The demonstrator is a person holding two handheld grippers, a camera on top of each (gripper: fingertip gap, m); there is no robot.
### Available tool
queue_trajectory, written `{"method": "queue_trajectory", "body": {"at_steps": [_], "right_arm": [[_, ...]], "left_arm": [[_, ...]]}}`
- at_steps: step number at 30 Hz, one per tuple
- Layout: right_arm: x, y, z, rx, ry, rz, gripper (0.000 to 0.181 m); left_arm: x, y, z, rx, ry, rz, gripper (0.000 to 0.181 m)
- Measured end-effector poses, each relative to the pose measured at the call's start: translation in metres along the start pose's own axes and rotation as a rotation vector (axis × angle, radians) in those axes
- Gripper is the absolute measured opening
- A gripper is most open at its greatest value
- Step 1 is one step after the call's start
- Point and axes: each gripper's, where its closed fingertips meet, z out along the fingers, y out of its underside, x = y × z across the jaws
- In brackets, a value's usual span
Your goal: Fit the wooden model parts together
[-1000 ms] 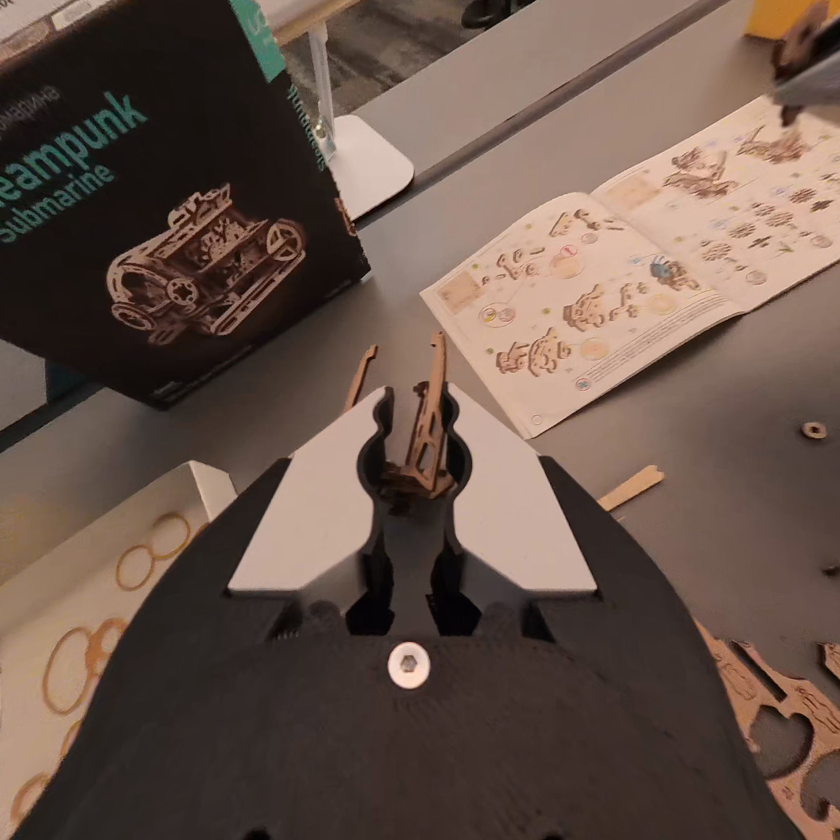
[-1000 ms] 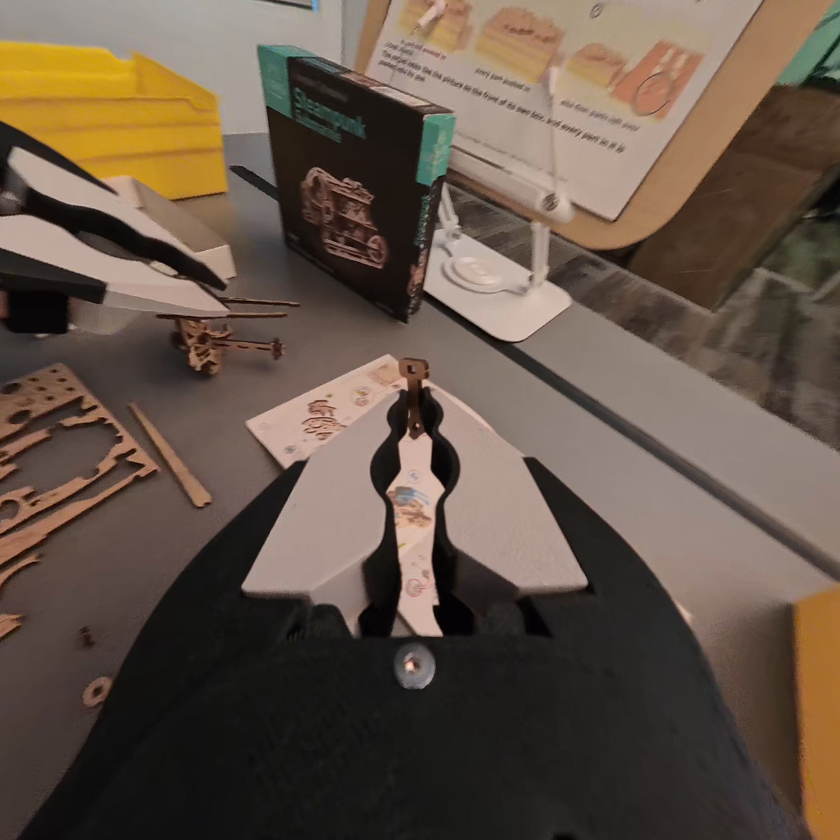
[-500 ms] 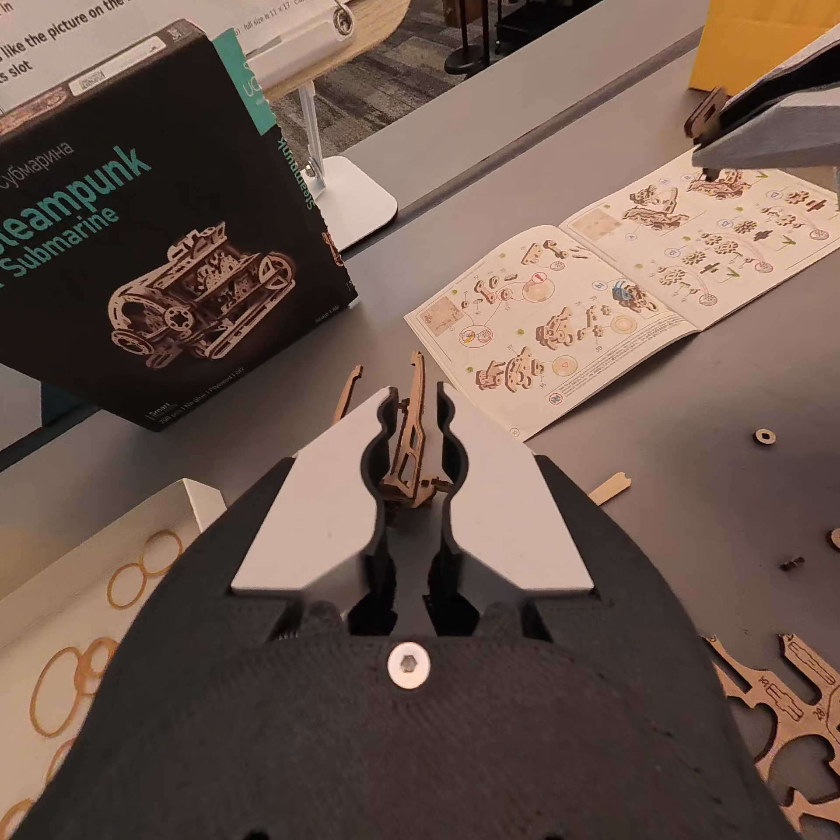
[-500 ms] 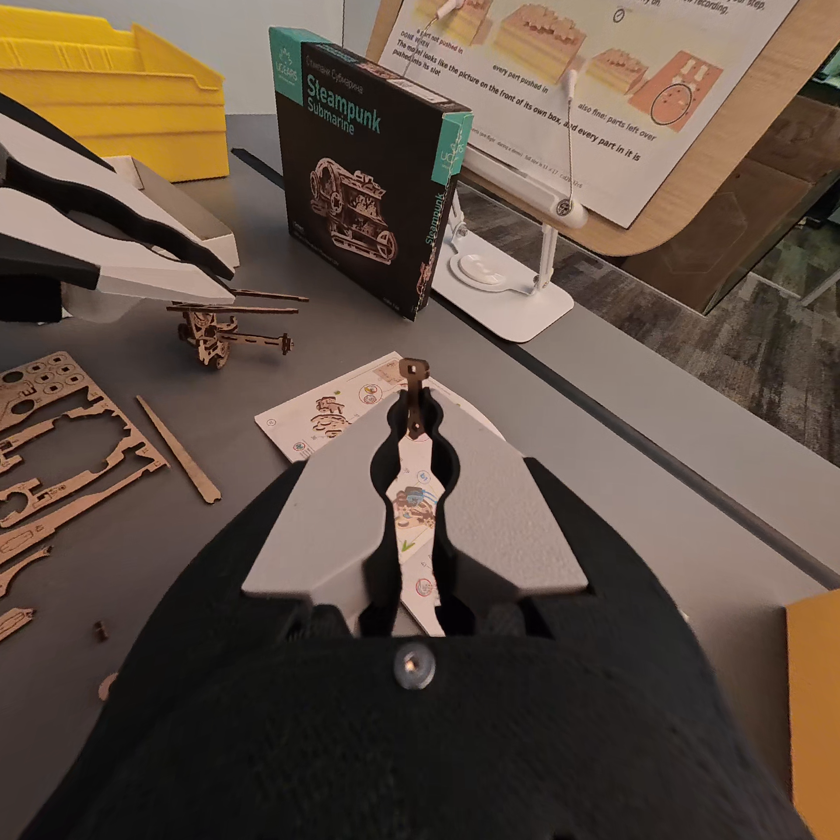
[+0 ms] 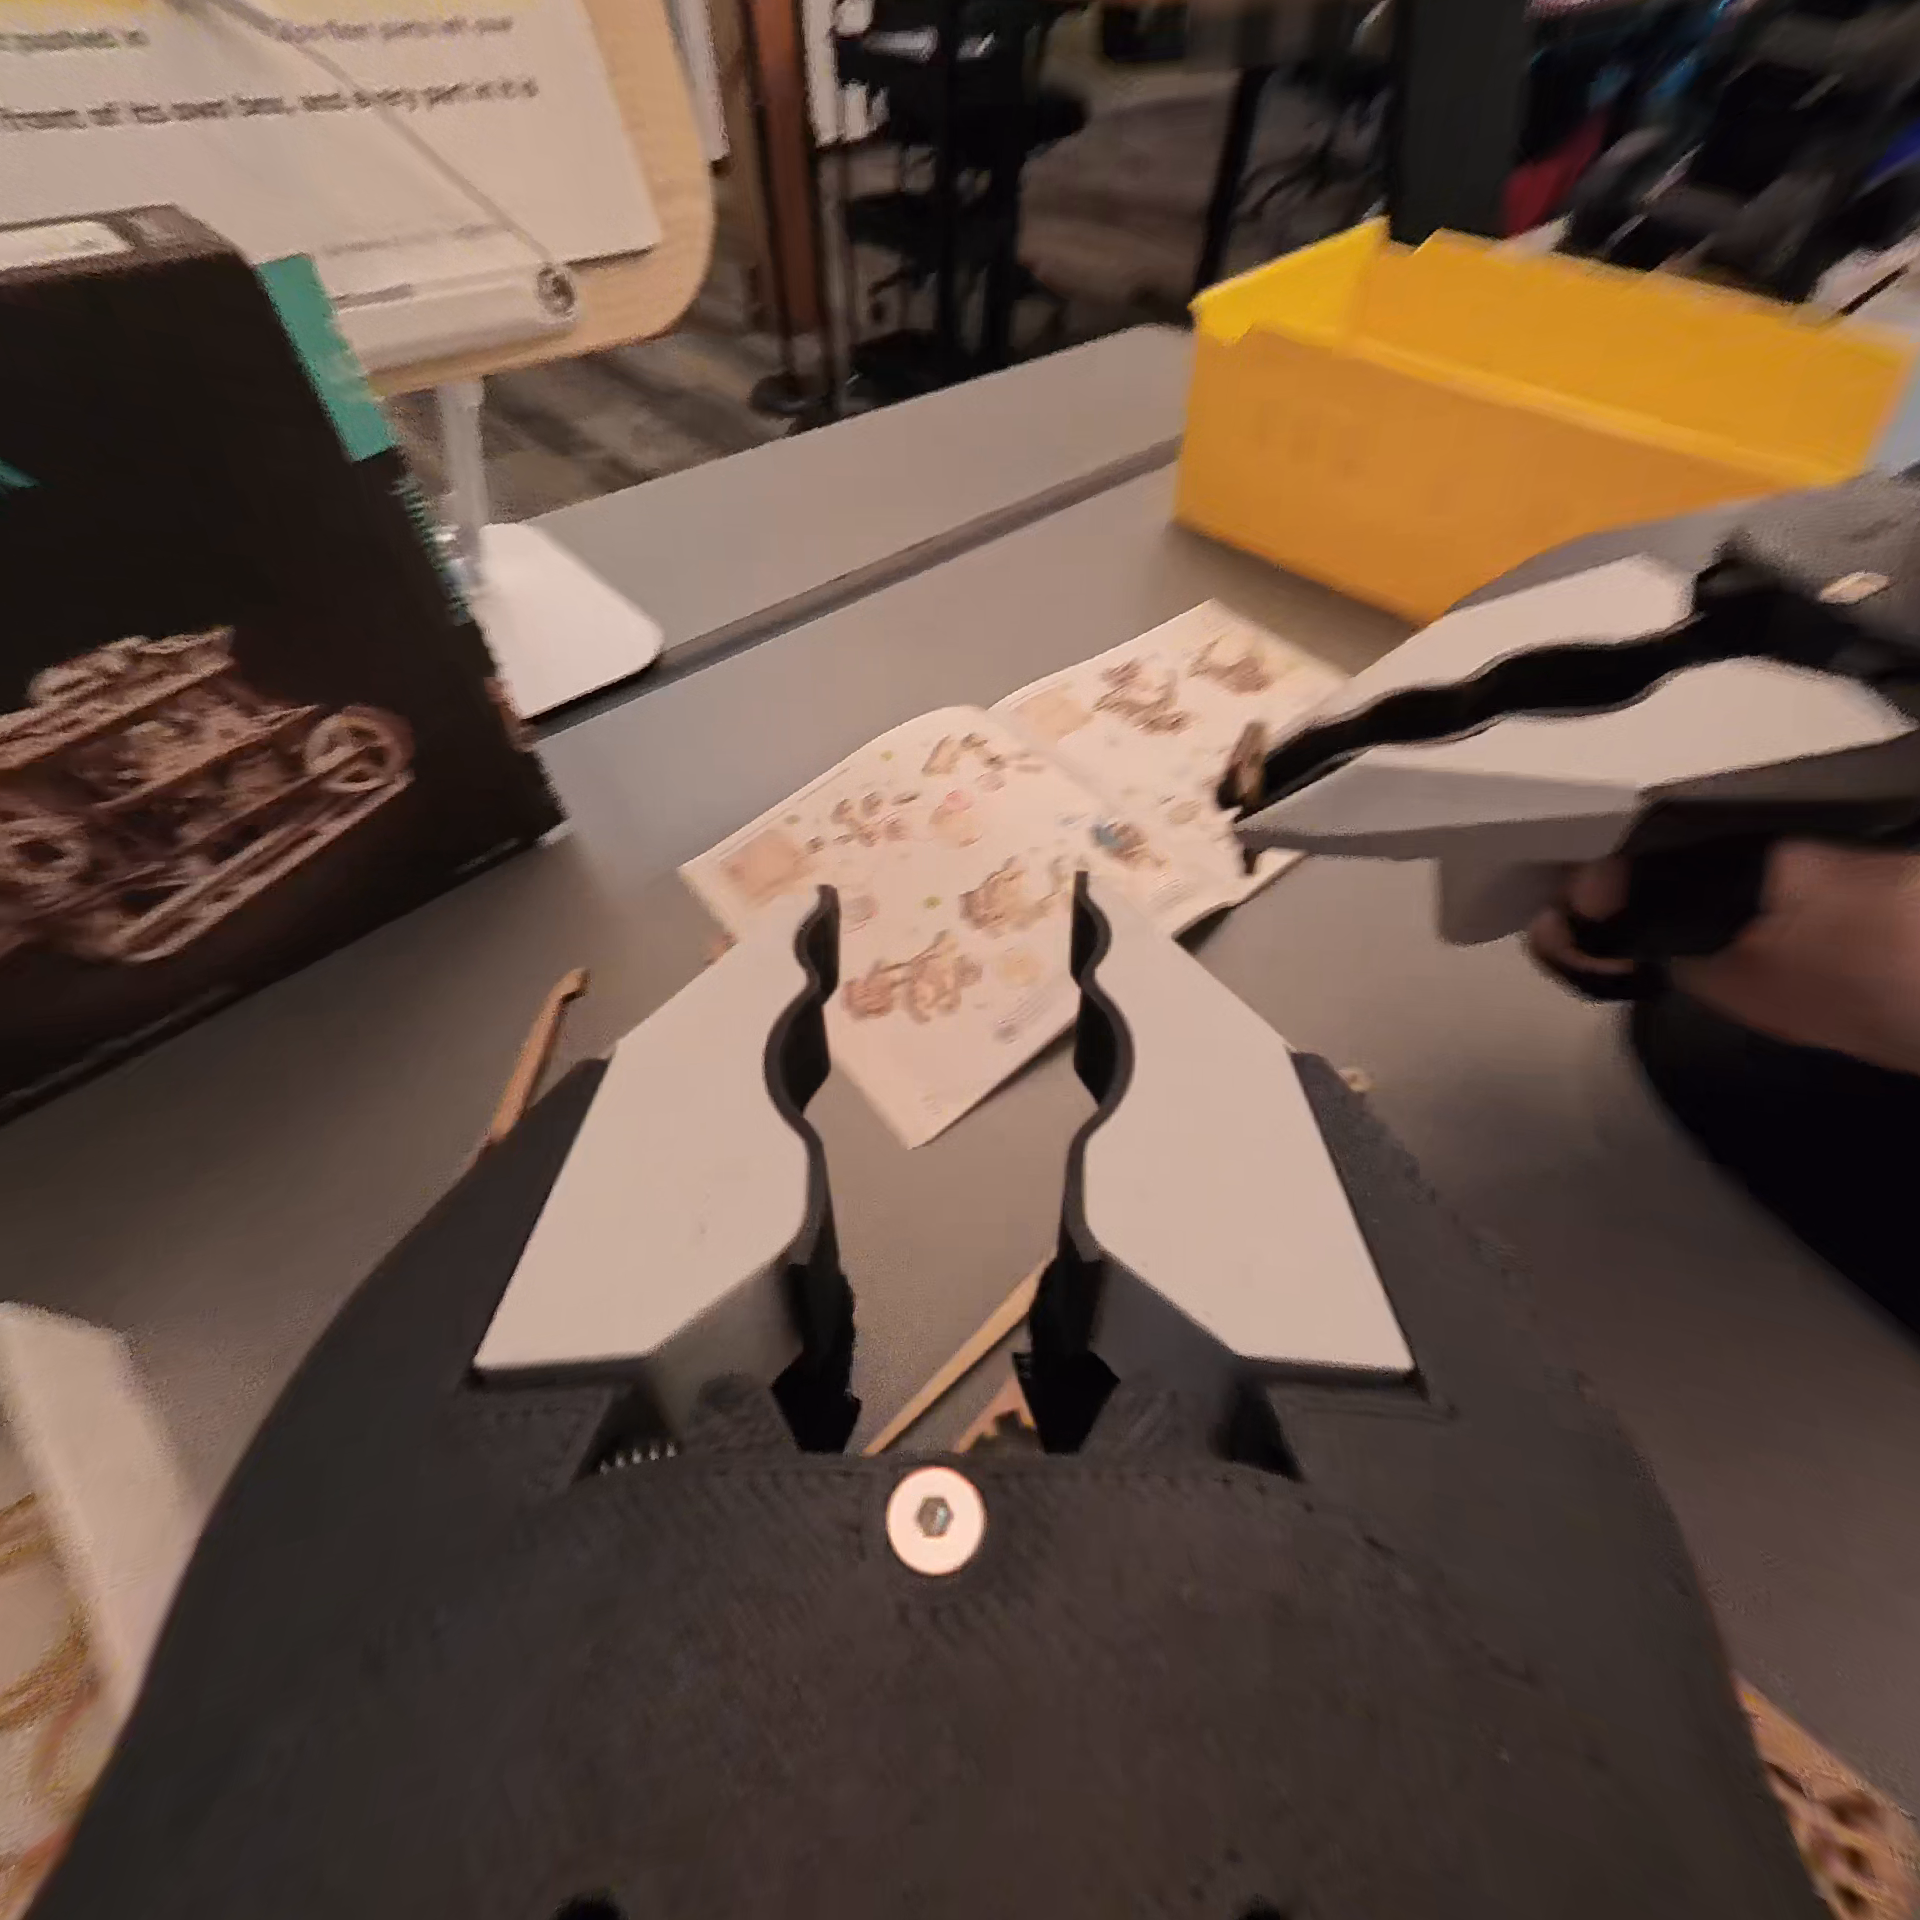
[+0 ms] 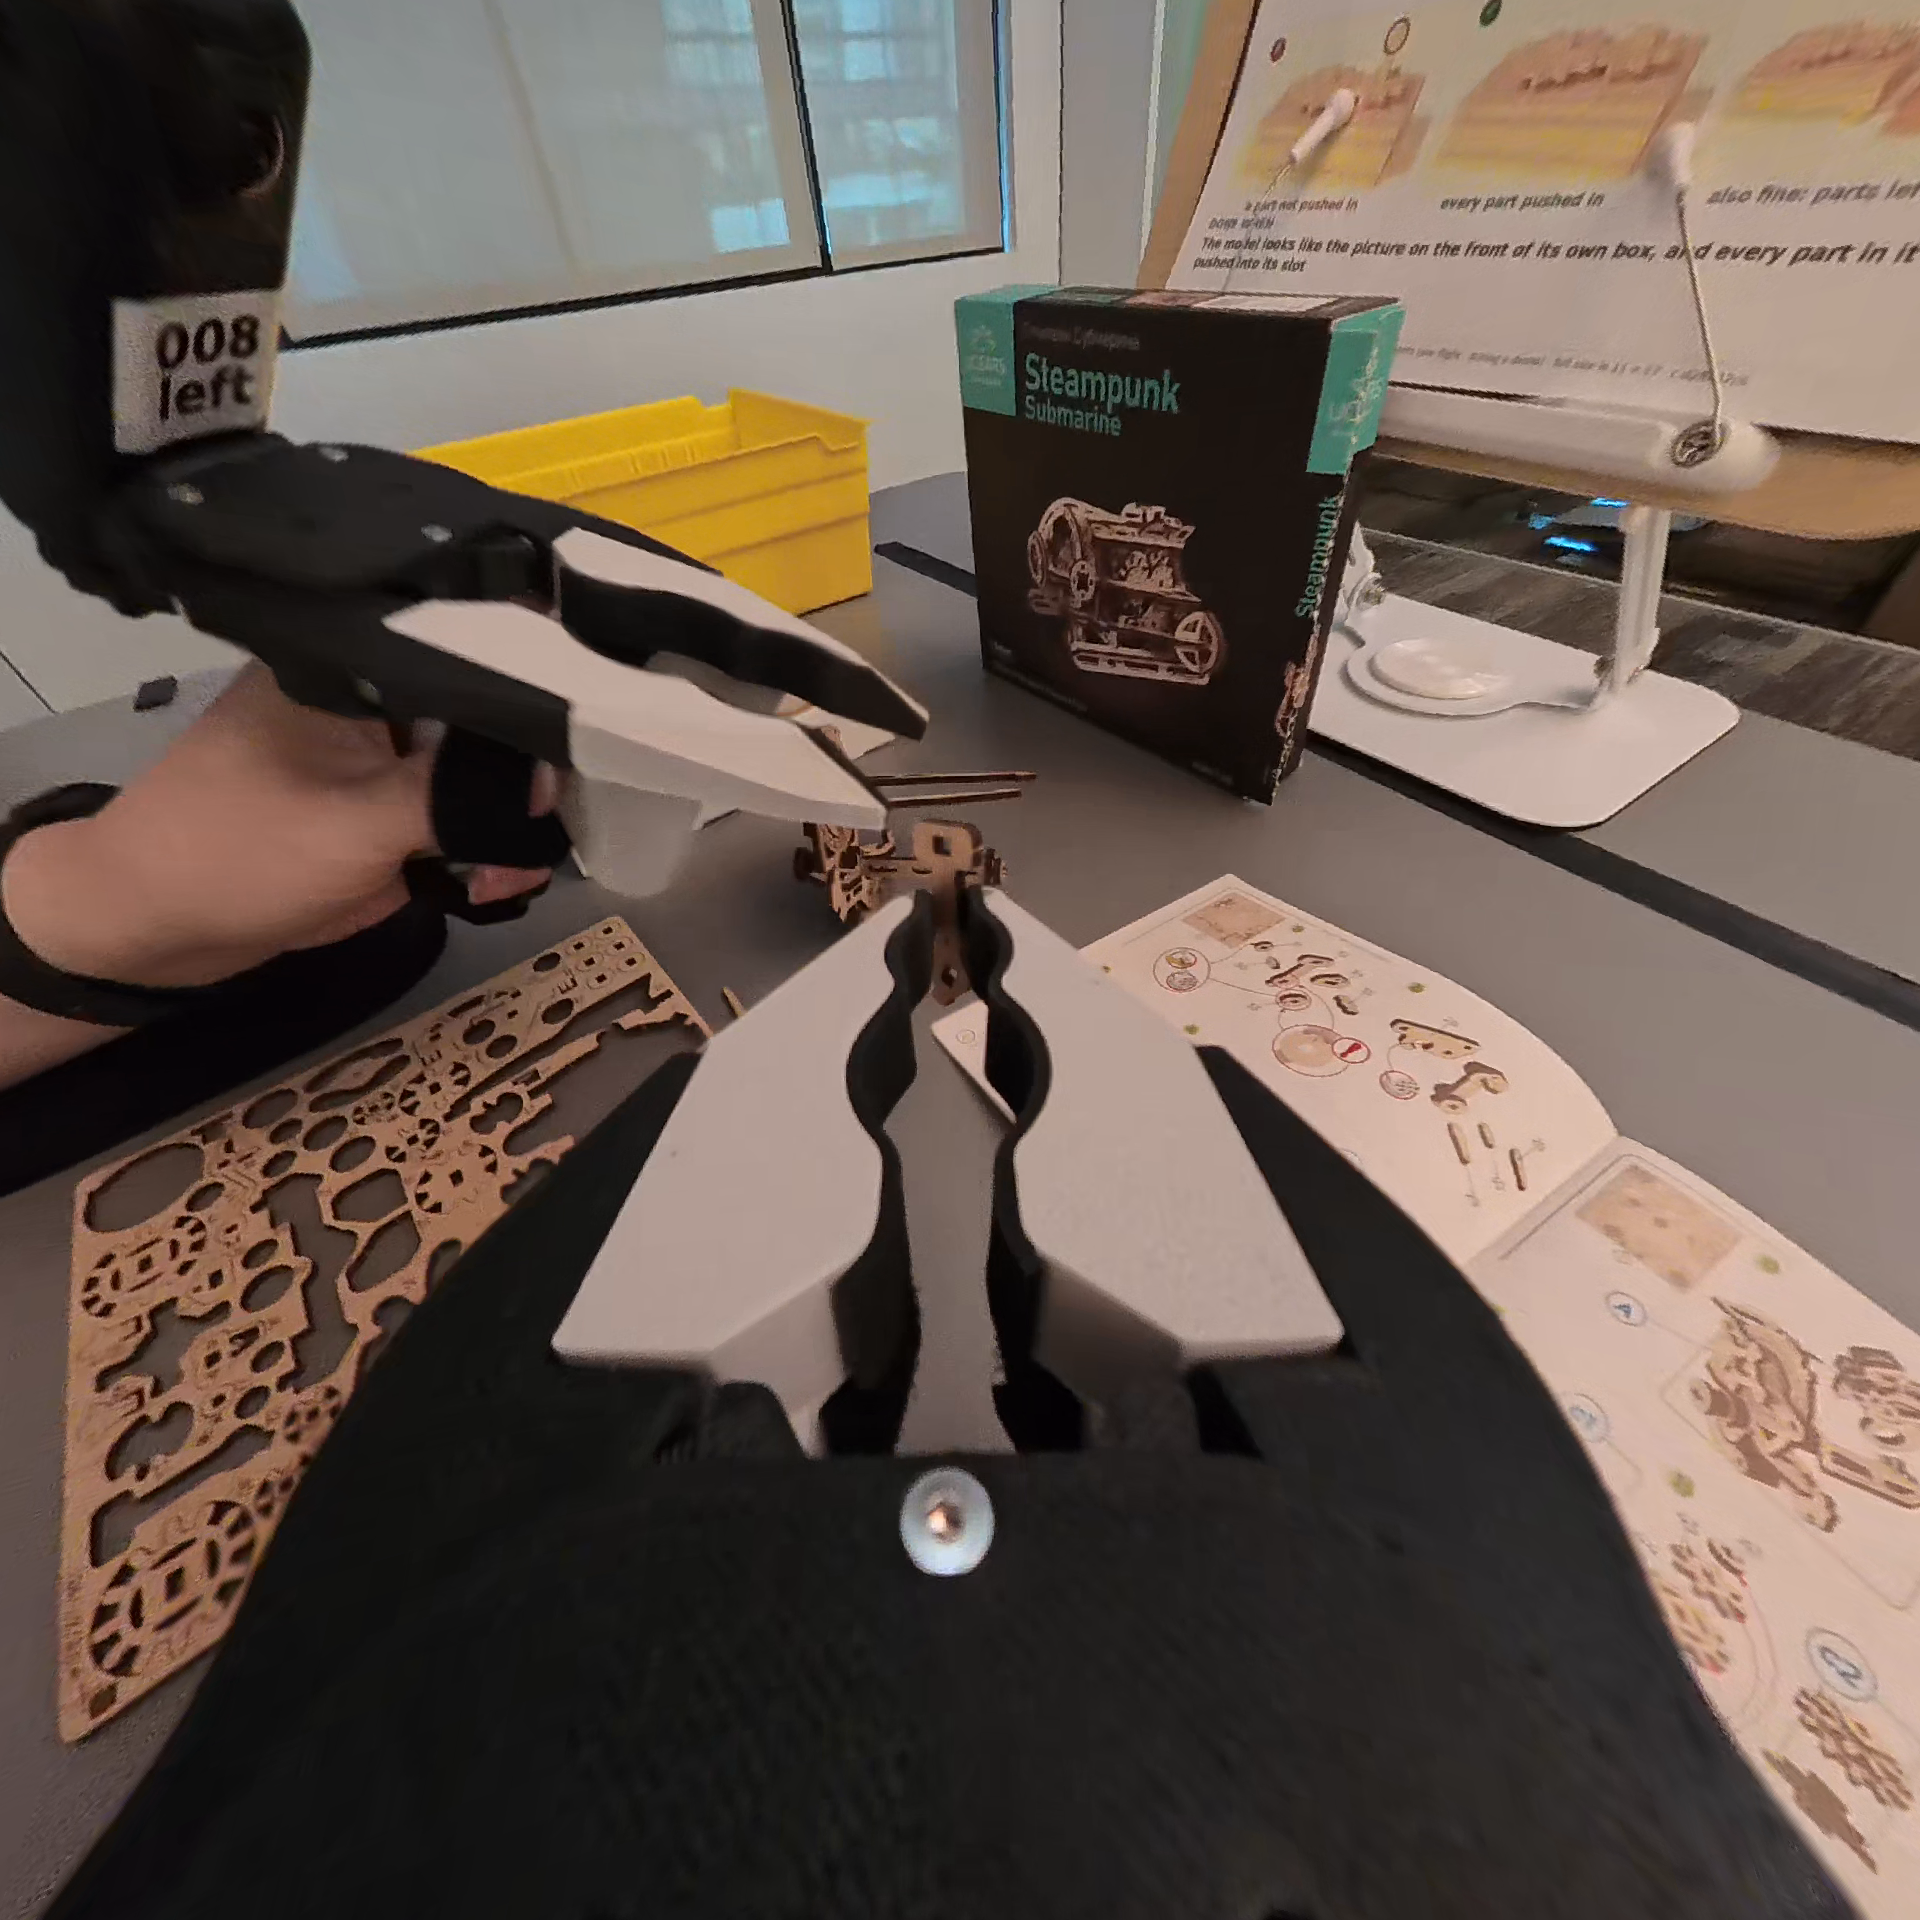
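Observation:
My left gripper (image 5: pixel 954 914) is open and empty. In the right wrist view it (image 6: pixel 899 767) hangs just above and to the left of a small wooden sub-assembly (image 6: pixel 844 871) that stands on the grey table (image 6: pixel 1195 862), with two thin rods (image 6: pixel 961 787) sticking out to the right. The sub-assembly is hidden under the left gripper in its own view. My right gripper (image 6: pixel 948 925) is shut on a small flat wooden part (image 6: pixel 940 854), held upright just right of the sub-assembly. In the left wrist view the right gripper (image 5: pixel 1242 805) comes in from the right over the booklet.
An open instruction booklet (image 6: pixel 1351 1049) lies right of centre. A punched-out wooden sheet (image 6: pixel 260 1247) lies at the left. The dark kit box (image 6: pixel 1143 540) stands behind, with a yellow bin (image 6: pixel 707 488) and a white stand (image 6: pixel 1507 748) holding a board. Another yellow bin (image 5: pixel 1507 436) is far right.
My left gripper has opened and let go of the sub-assembly, then lifted and tilted up. My right gripper has moved left toward the sub-assembly with its part.

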Motion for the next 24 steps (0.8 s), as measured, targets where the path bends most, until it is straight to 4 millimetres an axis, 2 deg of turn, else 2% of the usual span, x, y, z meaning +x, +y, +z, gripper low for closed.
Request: {"method": "queue_trajectory", "body": {"at_steps": [4,8,13,20,24], "right_arm": [[-0.004,0.006,0.001,-0.016,-0.013,-0.008,0.003],[-0.008,0.007,0.001,-0.015,-0.031,-0.013,0.003],[-0.019,0.009,0.002,-0.008,-0.107,-0.002,0.003],[-0.029,0.02,0.007,-0.058,-0.162,-0.019,0.003],[-0.027,0.031,0.013,-0.111,-0.136,-0.055,0.002]], "left_arm": [[0.031,-0.013,-0.003,0.079,0.263,-0.133,0.045],[0.057,-0.013,-0.006,0.08,0.446,-0.193,0.024],[0.055,-0.007,-0.003,0.053,0.467,-0.267,0.025],[0.066,-0.001,-0.005,-0.001,0.568,-0.296,0.0],[0.058,0.005,-0.002,-0.046,0.5,-0.329,0.0]]}}
